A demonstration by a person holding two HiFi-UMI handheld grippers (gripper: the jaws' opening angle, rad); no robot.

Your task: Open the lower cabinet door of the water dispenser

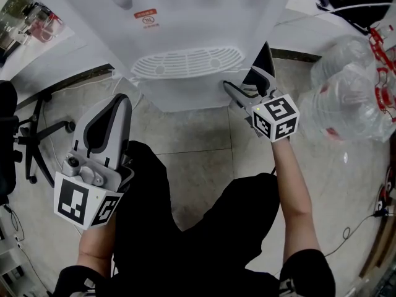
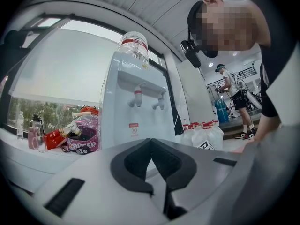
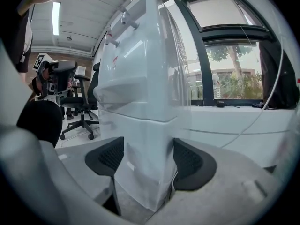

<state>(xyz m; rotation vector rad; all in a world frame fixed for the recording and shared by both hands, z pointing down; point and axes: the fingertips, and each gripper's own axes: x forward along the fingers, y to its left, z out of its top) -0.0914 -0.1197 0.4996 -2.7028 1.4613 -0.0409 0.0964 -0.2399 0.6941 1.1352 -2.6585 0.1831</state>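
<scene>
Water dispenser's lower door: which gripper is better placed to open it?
Probably right: the right gripper straddles the white water dispenser's lower corner, jaws apart; the left gripper is shut, farther back.

The water dispenser (image 1: 185,17) is cut off at the top edge of the head view, above its taps. Its lower cabinet door (image 3: 138,146) lies hidden from overhead beneath the drip tray (image 1: 187,62). The door's edges are too faint to trace in the right gripper view. The print on the red label (image 1: 146,18) under the taps is too small to read. Right of the dispenser, the wrapped bottles (image 1: 352,98) run off the edge. To its left, the office chair (image 1: 37,129) is cut short too. Whether the right hand-held gripper (image 3: 147,163) touches the dispenser, I cannot tell.
</scene>
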